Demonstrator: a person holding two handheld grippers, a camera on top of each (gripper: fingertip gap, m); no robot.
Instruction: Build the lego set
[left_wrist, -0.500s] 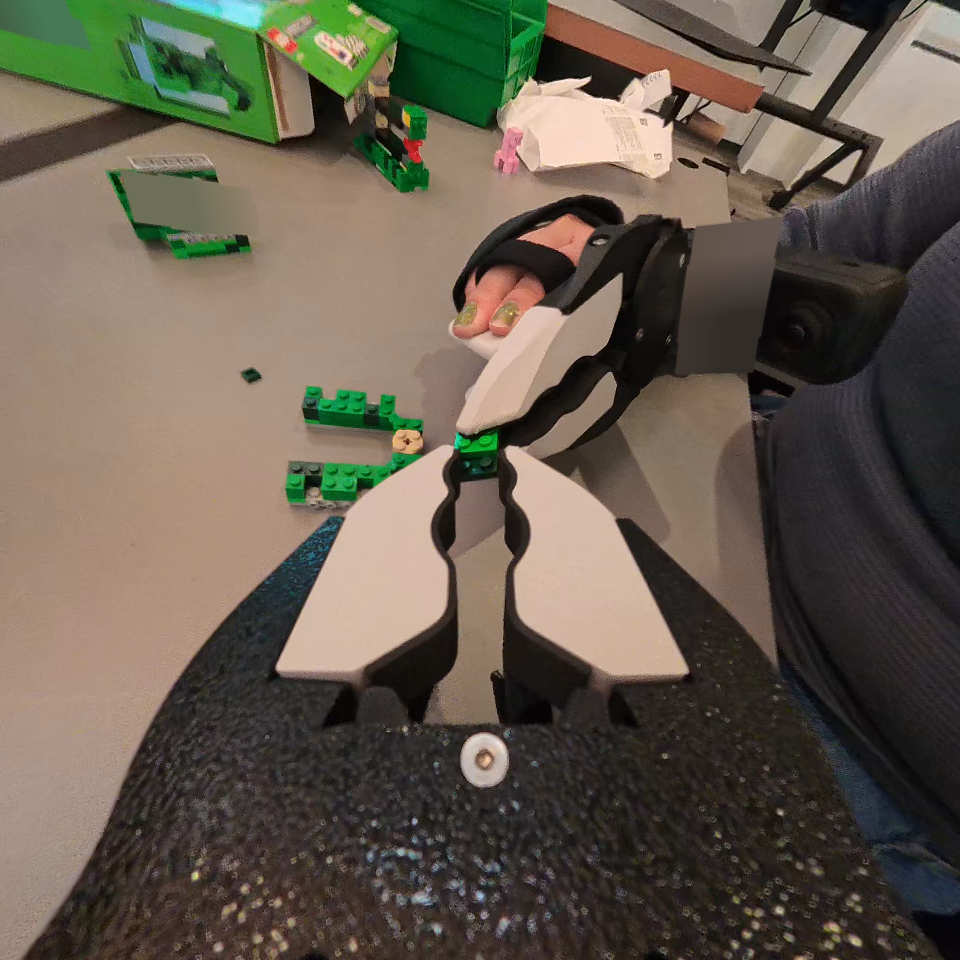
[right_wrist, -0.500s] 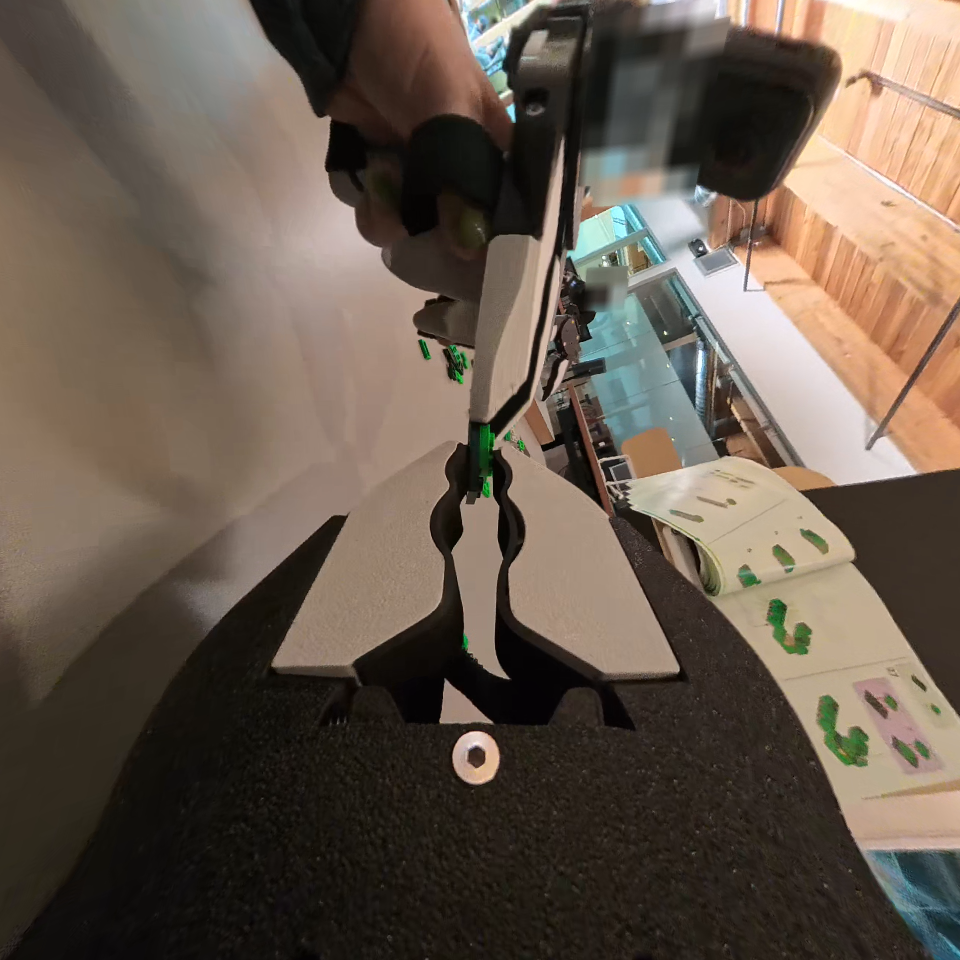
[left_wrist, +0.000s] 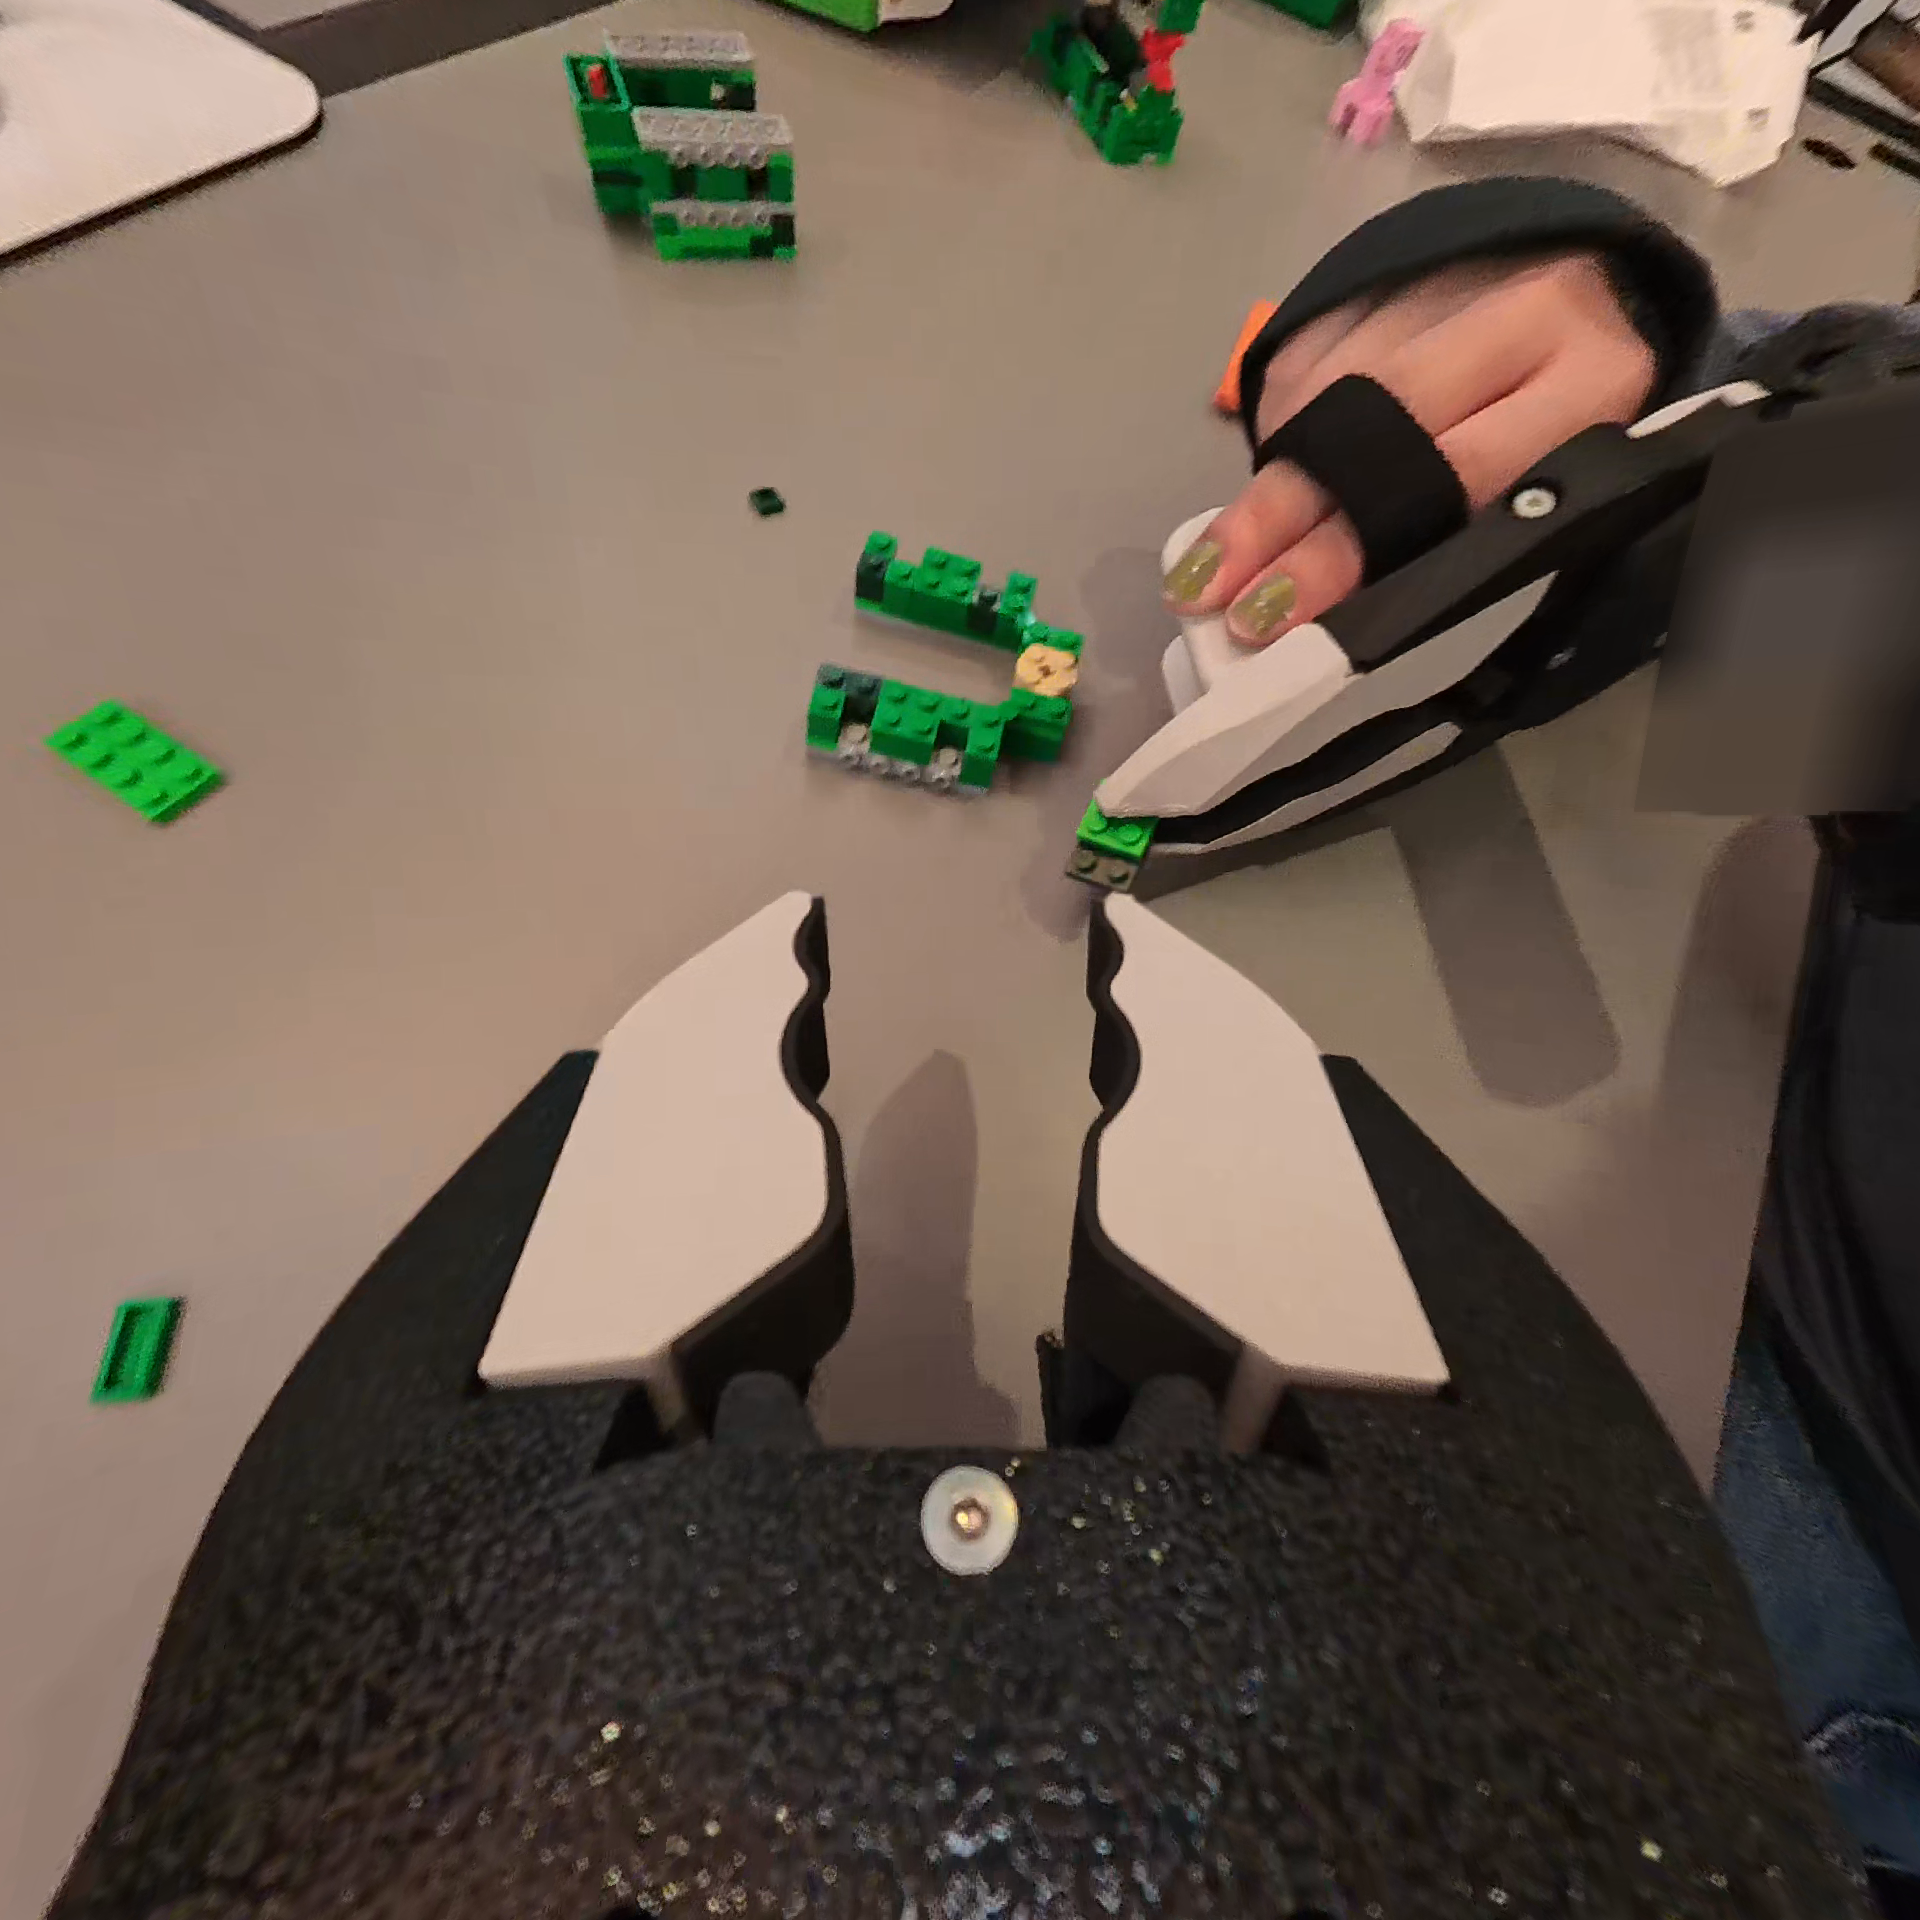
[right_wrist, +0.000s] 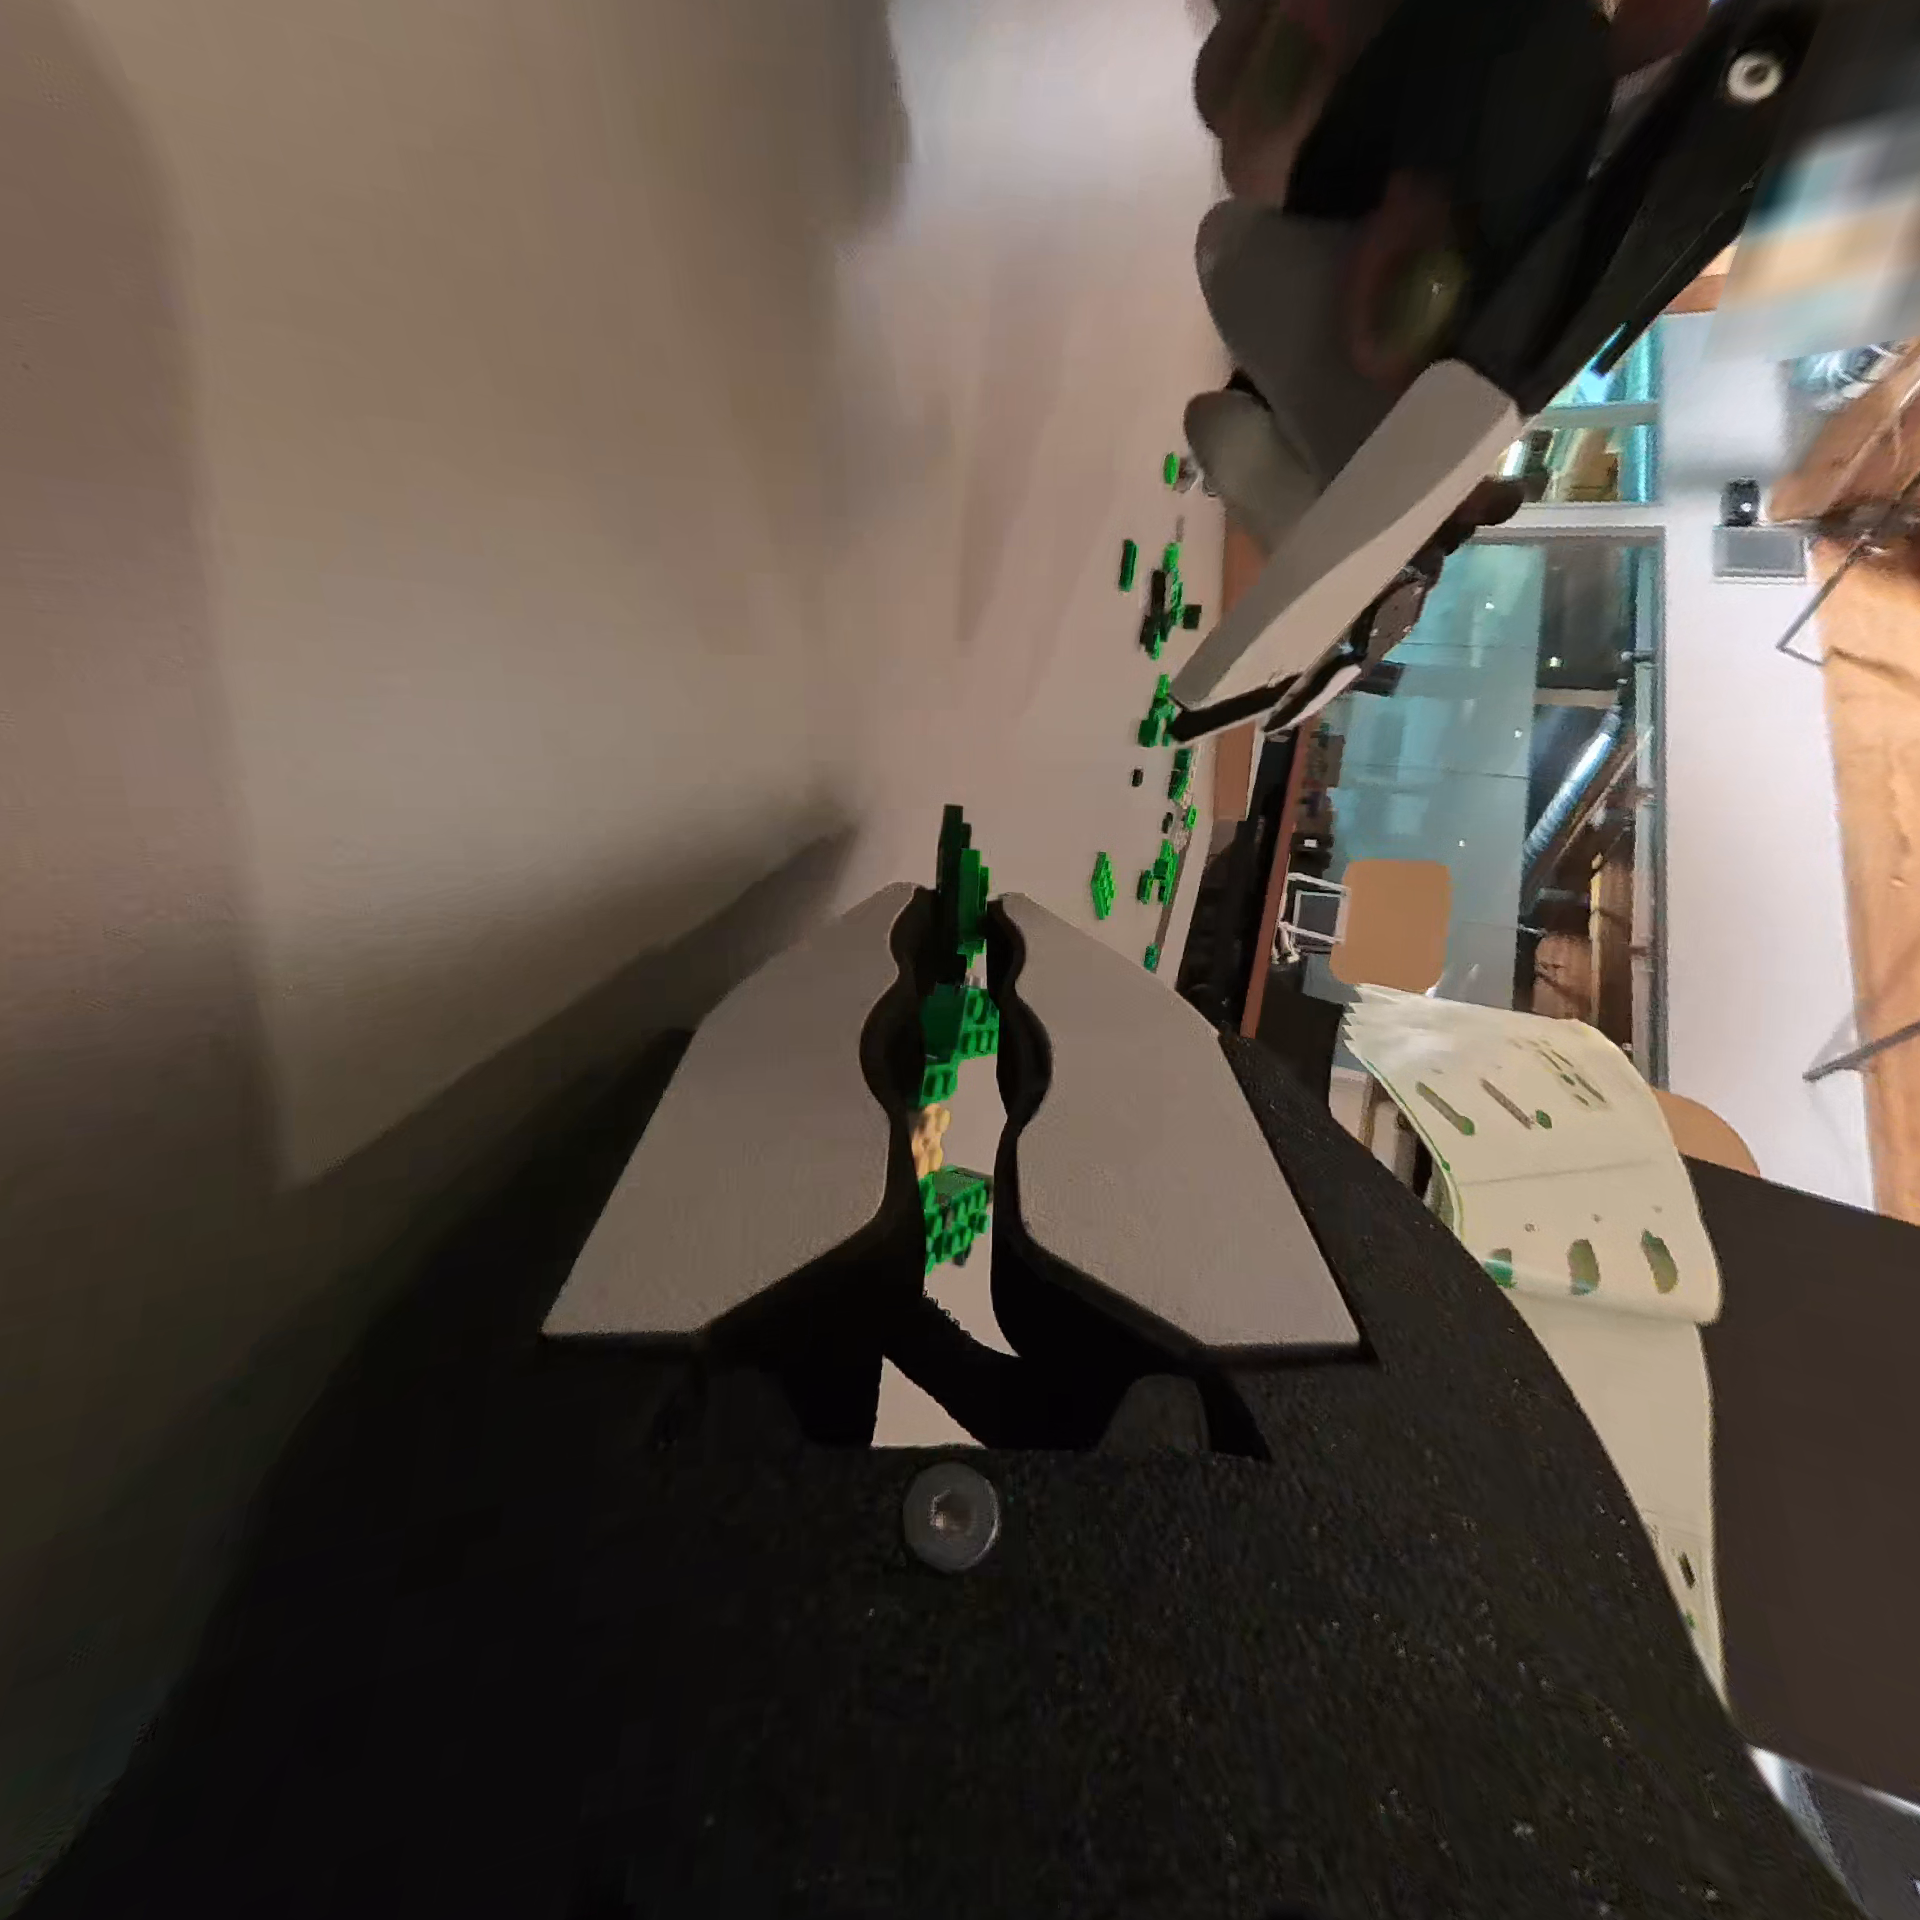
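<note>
Since half a second ago, left gripper (left_wrist: 954, 914) has released the small brick stack (left_wrist: 1112, 850) and pulled back; its fingers now stand spread with only bare tabletop (left_wrist: 416, 540) between them. Right gripper (left_wrist: 1127, 847) pinches the stack alone: a bright green studded plate on top, a darker piece beneath, held just above the tabletop, just ahead of the left gripper's right fingertip. In right wrist view the stack (right_wrist: 961, 883) appears edge-on at the tips, blurred. C-shaped green assembly (left_wrist: 945, 665), two studded rows joined at a tan round piece, lies just beyond. Loose green plate (left_wrist: 135, 758) lies toward the left edge.
</note>
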